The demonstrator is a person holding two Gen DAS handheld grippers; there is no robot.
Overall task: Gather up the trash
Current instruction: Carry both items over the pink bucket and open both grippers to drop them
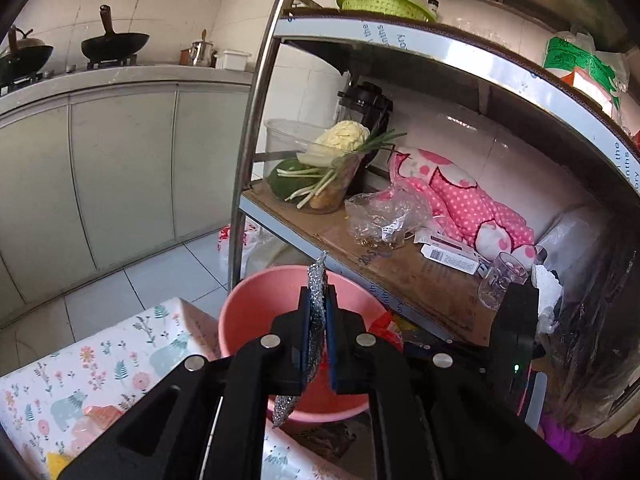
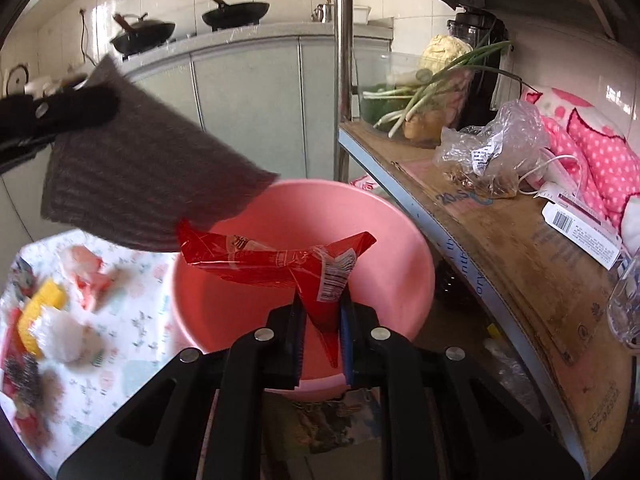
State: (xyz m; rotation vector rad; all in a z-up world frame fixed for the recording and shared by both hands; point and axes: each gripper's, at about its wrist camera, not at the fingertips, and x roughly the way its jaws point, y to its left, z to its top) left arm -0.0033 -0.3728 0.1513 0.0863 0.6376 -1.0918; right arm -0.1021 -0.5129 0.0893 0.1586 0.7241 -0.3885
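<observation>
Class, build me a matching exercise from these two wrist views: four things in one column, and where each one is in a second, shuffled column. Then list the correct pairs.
Things
1. red wrapper
2. grey scouring pad
3. clear plastic bag
4. pink basin

Places
A. lying on the cardboard-lined shelf
B. gripped in the left tongs
C. below both pairs of tongs, beside the floral tablecloth
D. gripped in the right tongs, over the basin

Pairs: 1-D, 2-B, 3-A, 4-C
</observation>
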